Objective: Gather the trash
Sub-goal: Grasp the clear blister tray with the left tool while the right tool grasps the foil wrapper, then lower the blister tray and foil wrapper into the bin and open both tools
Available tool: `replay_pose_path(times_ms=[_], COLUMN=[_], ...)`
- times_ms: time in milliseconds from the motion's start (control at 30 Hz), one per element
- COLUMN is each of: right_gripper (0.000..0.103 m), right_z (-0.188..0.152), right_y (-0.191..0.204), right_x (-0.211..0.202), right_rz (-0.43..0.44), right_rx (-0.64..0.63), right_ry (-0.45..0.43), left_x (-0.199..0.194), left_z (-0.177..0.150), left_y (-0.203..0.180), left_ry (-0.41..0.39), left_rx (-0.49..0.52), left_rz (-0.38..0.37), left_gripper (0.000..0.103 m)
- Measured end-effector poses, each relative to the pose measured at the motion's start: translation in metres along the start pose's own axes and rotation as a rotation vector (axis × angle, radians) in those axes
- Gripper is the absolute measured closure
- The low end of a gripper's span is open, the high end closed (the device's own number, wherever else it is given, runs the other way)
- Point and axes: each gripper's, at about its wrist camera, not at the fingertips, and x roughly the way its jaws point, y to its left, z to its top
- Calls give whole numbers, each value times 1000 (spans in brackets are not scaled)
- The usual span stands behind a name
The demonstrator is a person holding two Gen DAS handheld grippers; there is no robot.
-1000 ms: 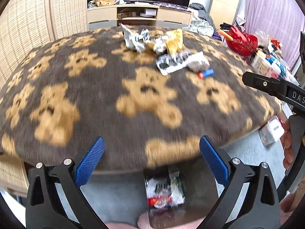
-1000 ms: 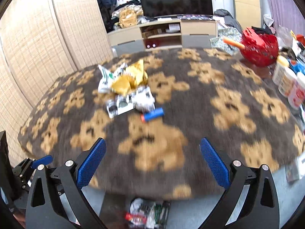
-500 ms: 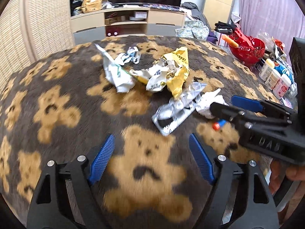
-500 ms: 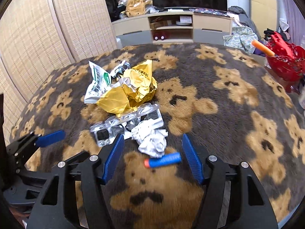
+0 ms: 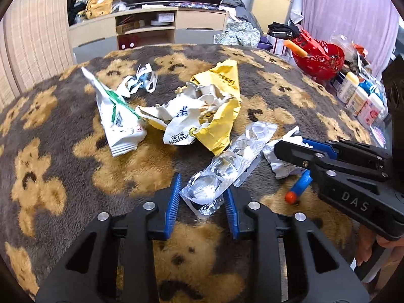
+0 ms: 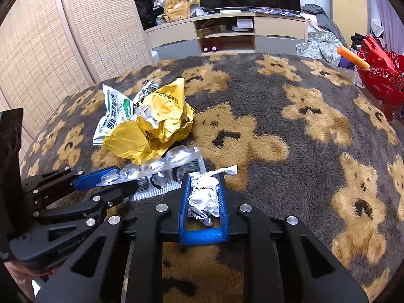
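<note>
Trash lies on a bear-patterned blanket [image 5: 63, 166]. My left gripper [image 5: 203, 197] is shut on the near end of a clear plastic blister tray [image 5: 227, 161]; it also shows in the right wrist view [image 6: 151, 166]. My right gripper [image 6: 203, 199] is shut on a crumpled white paper wad [image 6: 204, 197], also seen in the left wrist view [image 5: 280, 161]. A yellow crumpled bag [image 5: 219, 116] [image 6: 156, 123], a white and green packet [image 5: 116, 116] [image 6: 113, 116] and a small white scrap [image 5: 141, 80] lie further back. A blue foam dart with an orange tip [image 5: 299, 186] lies under my right gripper.
A red basket [image 5: 318, 60] [image 6: 381, 70] and several bottles [image 5: 358, 98] stand at the right edge. A TV cabinet [image 6: 227, 35] stands behind the blanket, and a woven screen [image 6: 50, 45] is on the left.
Both grippers have moved forward and closed: the left on the end of the blister tray, the right on the white paper wad. Half a second ago both were open just short of them.
</note>
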Motion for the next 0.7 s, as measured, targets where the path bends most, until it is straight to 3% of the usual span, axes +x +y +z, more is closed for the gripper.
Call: replay_pose_path(times_ms=[133, 200, 467, 700], right_gripper=[82, 82, 83, 83], right_z=[1, 1, 3, -16], right_y=[3, 5, 17, 38], right_x=[-6, -13, -57, -101], right_rz=[-15, -20, -17, -10], right_rx=[-8, -17, -45, -79], right_ry=[-15, -28, -75, -102], left_x=[-7, -15, -59, -119], left_z=[-5, -9, -21, -49], left_y=[-7, -8, -23, -42], left_ry=[-3, -5, -34, -76], left_rx=[11, 7, 15, 11], left_rz=[9, 12, 37, 38], left_gripper=[81, 90, 95, 95])
